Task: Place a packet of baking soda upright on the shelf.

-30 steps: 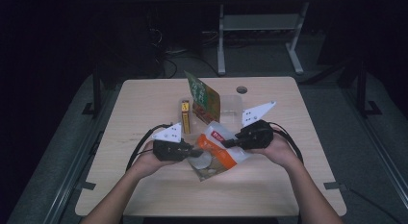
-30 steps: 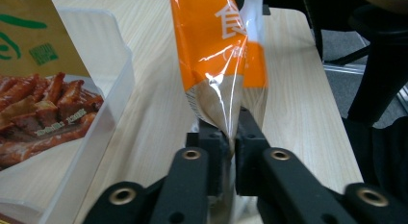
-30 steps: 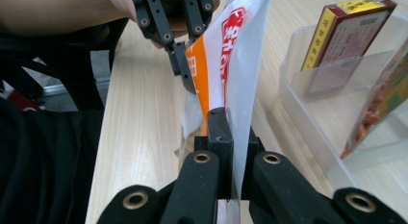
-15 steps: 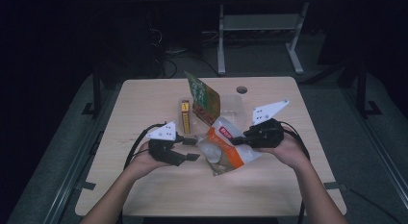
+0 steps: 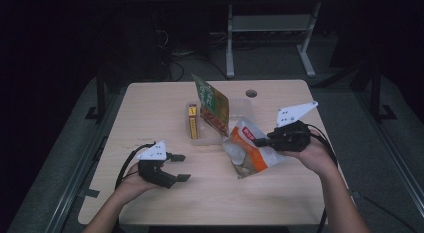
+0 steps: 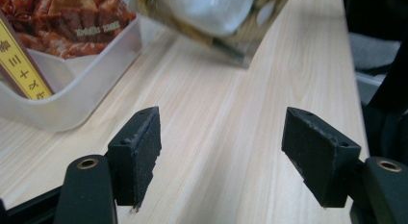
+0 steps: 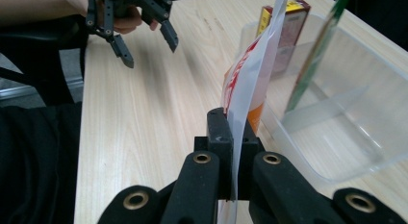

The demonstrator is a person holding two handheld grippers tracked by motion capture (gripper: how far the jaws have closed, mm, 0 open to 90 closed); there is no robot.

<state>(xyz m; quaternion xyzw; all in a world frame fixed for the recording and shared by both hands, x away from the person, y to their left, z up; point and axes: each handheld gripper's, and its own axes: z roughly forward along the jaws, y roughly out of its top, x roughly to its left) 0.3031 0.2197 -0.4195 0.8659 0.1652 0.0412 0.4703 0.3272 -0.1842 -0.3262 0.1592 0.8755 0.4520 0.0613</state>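
Note:
My right gripper (image 5: pixel 259 141) is shut on the top edge of an orange and white snack bag (image 5: pixel 248 152), which hangs tilted just above the table, right of centre. In the right gripper view the jaws pinch the bag's thin sealed edge (image 7: pixel 232 137). My left gripper (image 5: pixel 175 167) rests low over the table's left front, apart from the bag. Its jaws have just been opening and hold nothing; its black pads (image 6: pixel 137 149) stand wide over bare wood. The bag's clear bottom (image 6: pixel 216 15) shows ahead of them.
A clear plastic container (image 5: pixel 239 104) stands mid-table, holding an upright green snack bag (image 5: pixel 210 99) and a yellow box (image 5: pixel 192 120). The container's rim (image 6: pixel 72 101) lies to the left of the left jaws. Its wall (image 7: pixel 337 113) is right of the held bag.
The left gripper let go of the bag, opened, and drew away to the left and toward the person. The right gripper carried the bag slightly right and up.

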